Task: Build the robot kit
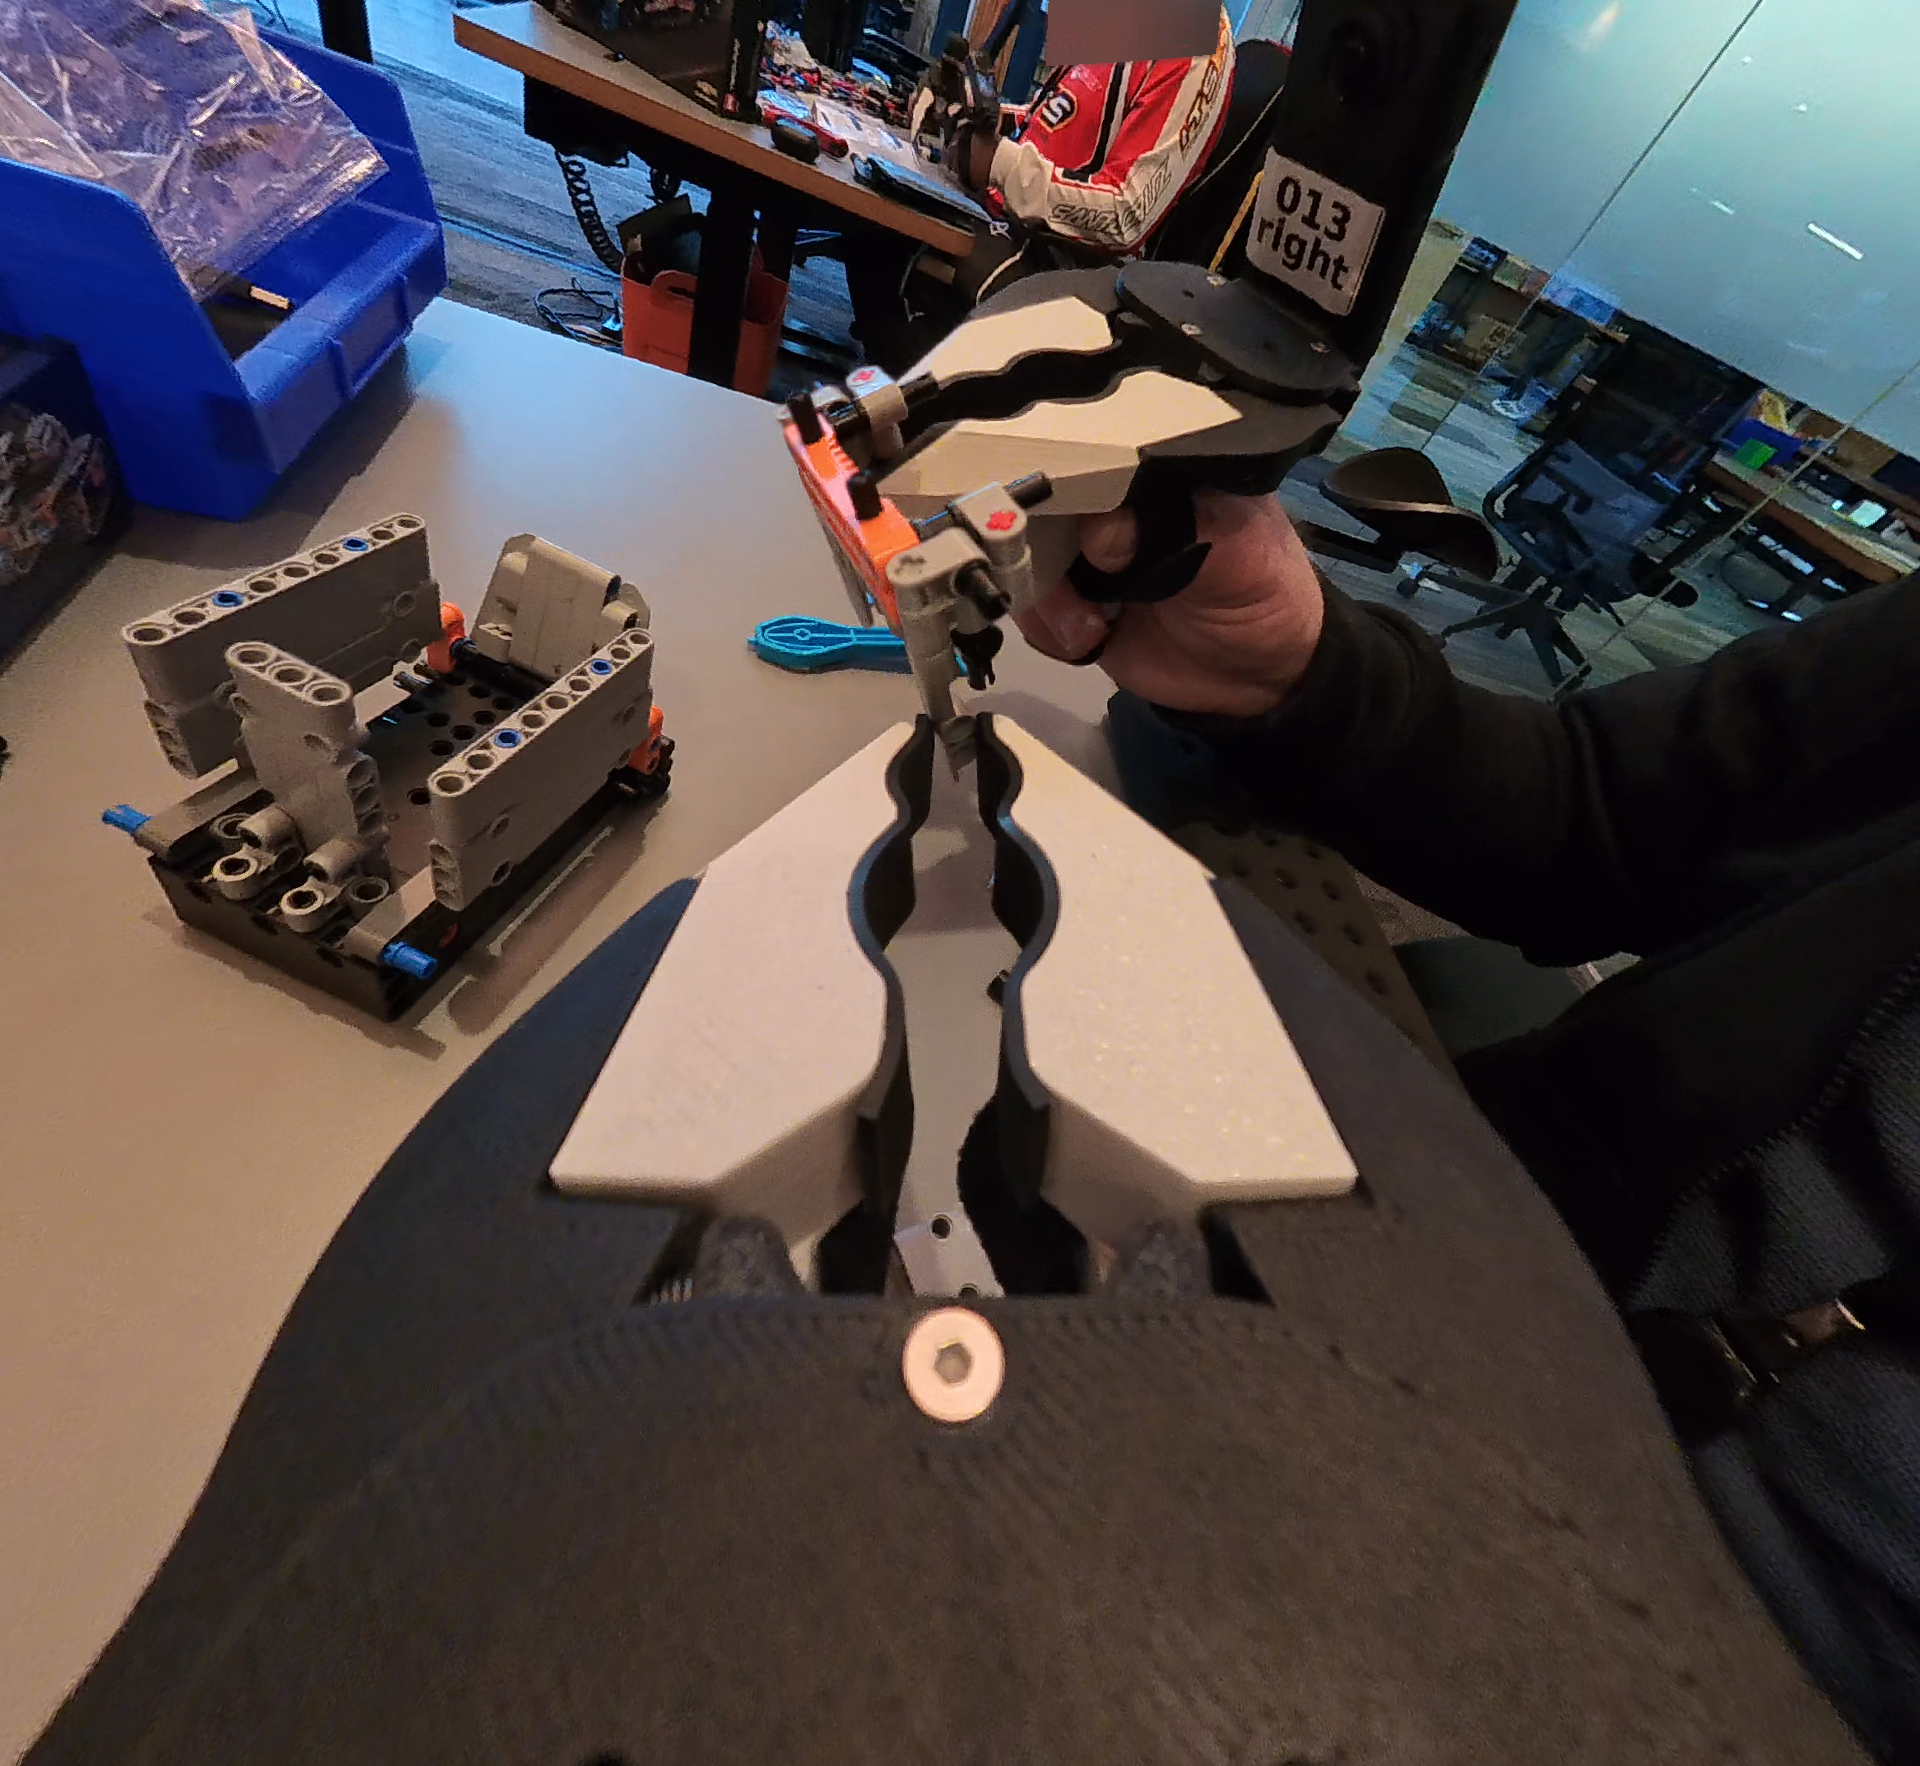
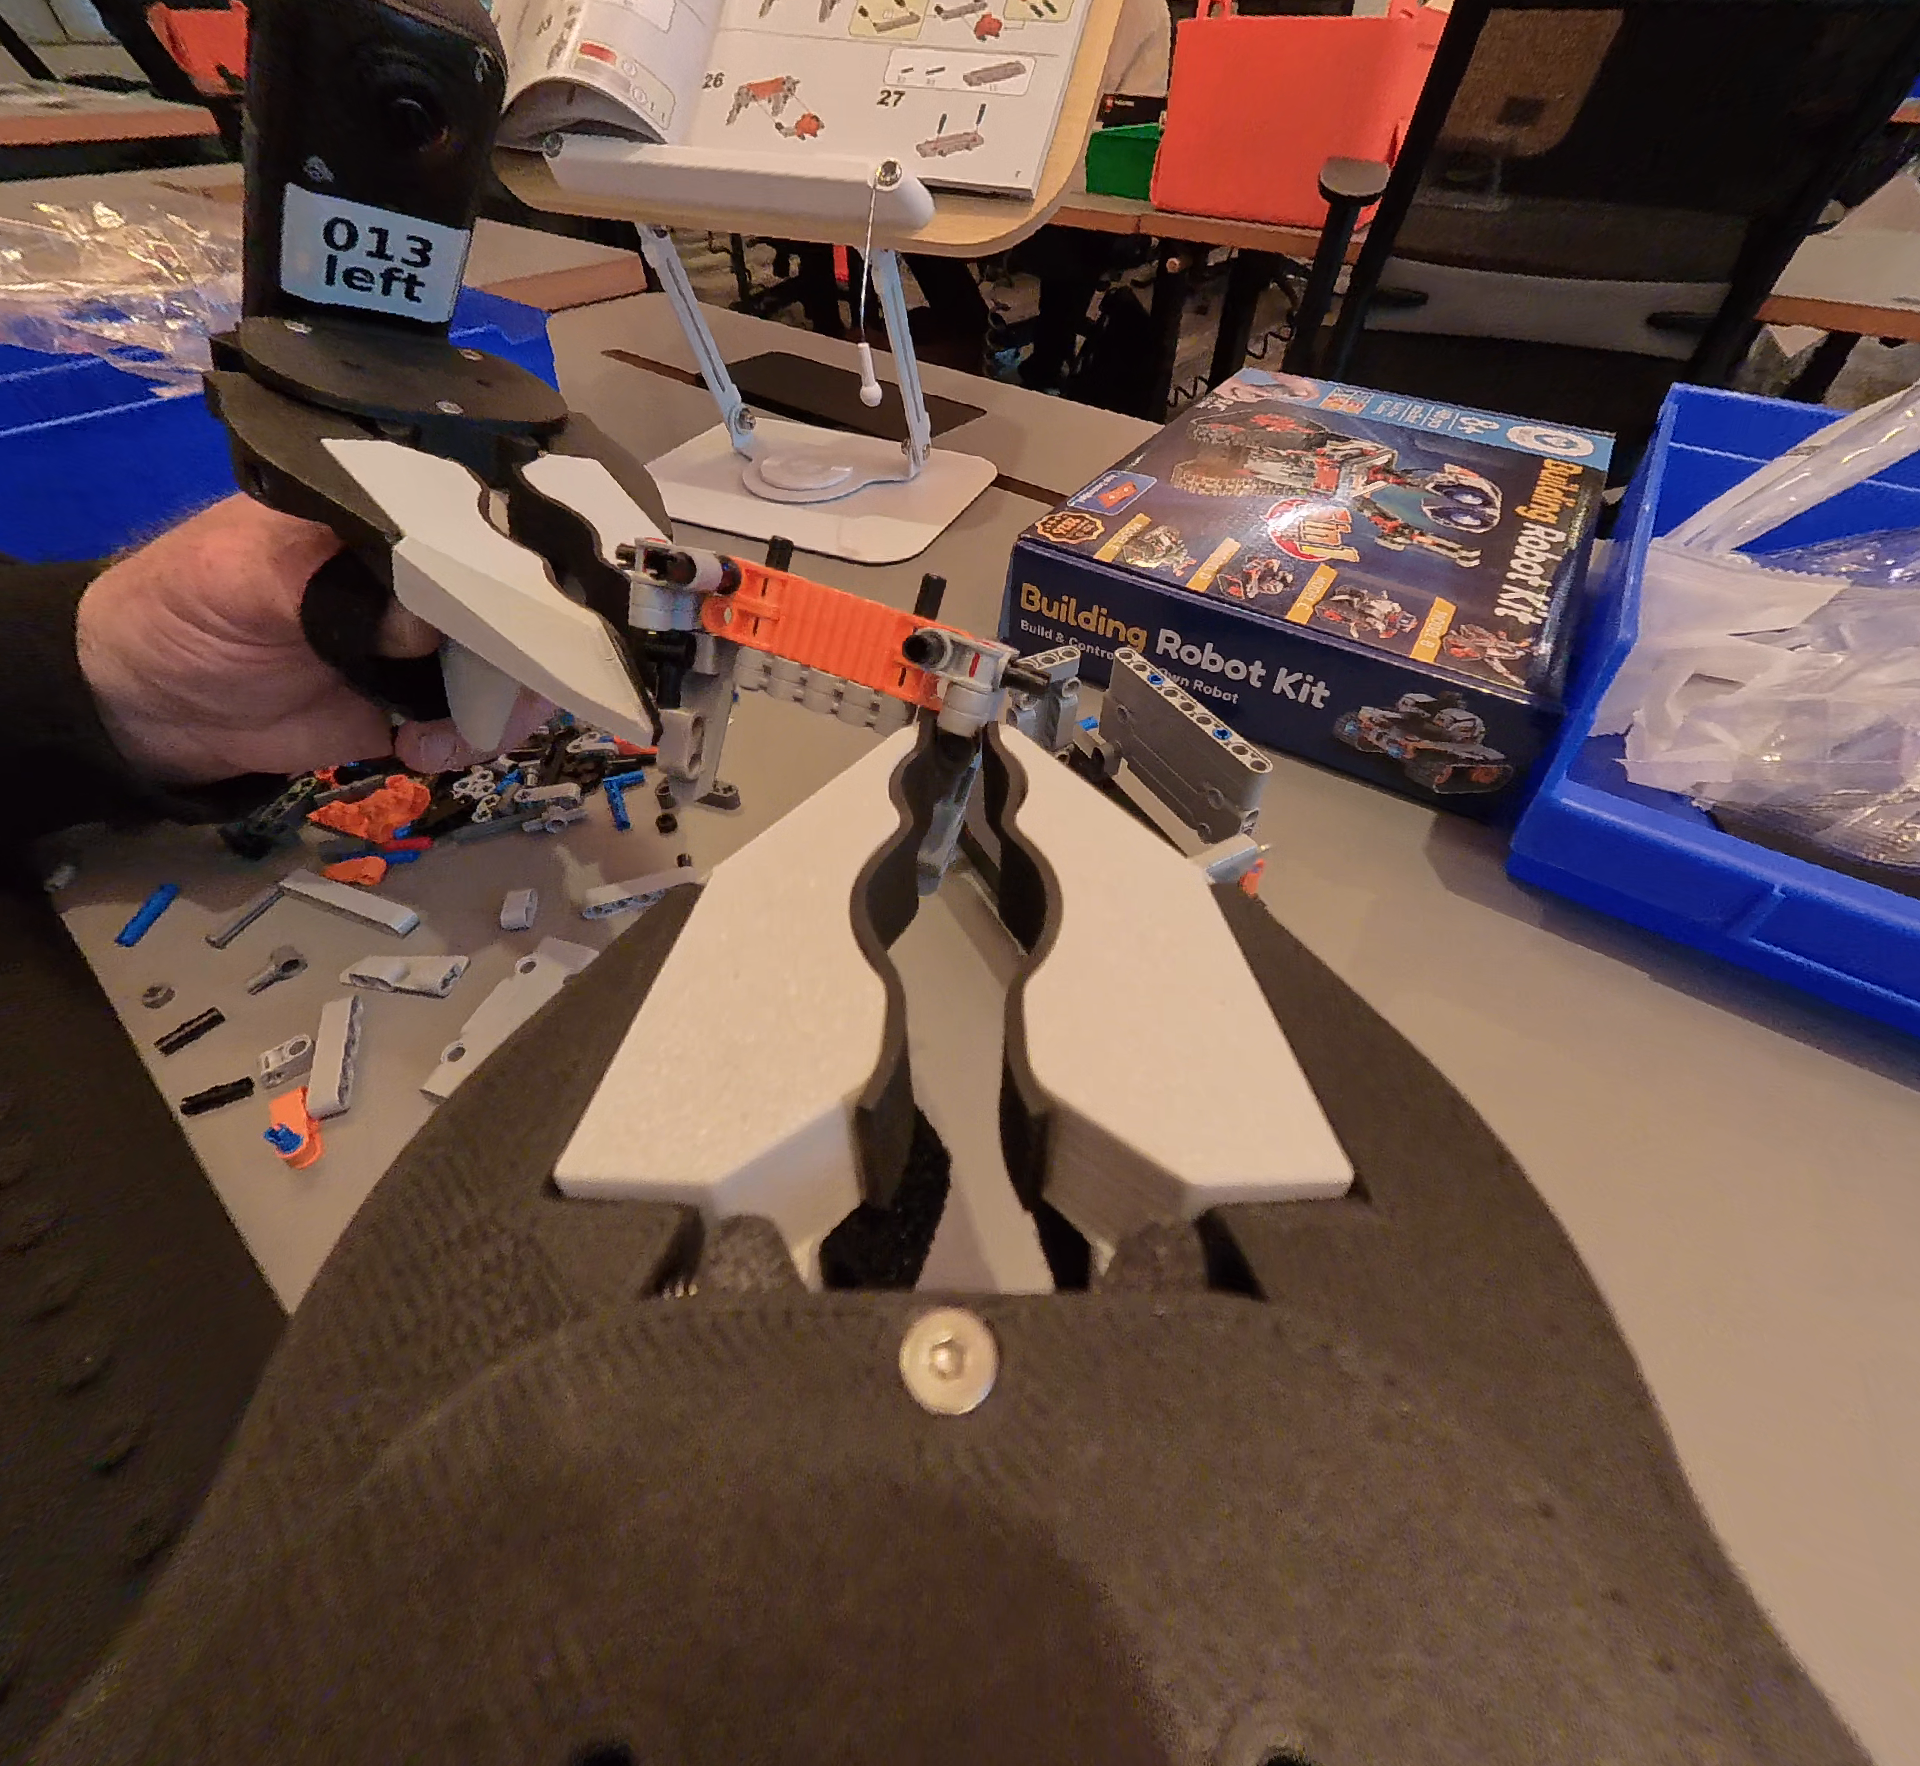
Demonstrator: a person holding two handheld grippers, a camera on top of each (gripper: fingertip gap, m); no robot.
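An orange and grey brick assembly [image 2: 821, 620] is held in the air between both grippers. My left gripper [image 1: 951, 742] is shut on a grey leg [image 1: 940, 677] hanging from the assembly's near end. My right gripper [image 2: 951, 740] is shut on a grey leg under the other end. In the left wrist view the right gripper [image 1: 899, 438] clamps the orange beam [image 1: 847, 521] from the right. In the right wrist view the left gripper [image 2: 649, 636] holds the assembly's left end. A person's hand holds each gripper.
A grey and black brick chassis [image 1: 395, 760] stands on the grey table [image 1: 260, 1145], beside a teal tool [image 1: 821, 644]. Loose parts [image 2: 416, 843] lie at left. A kit box [image 2: 1320, 594], blue bins [image 2: 1714, 781] and a booklet on a stand [image 2: 831, 23] stand behind.
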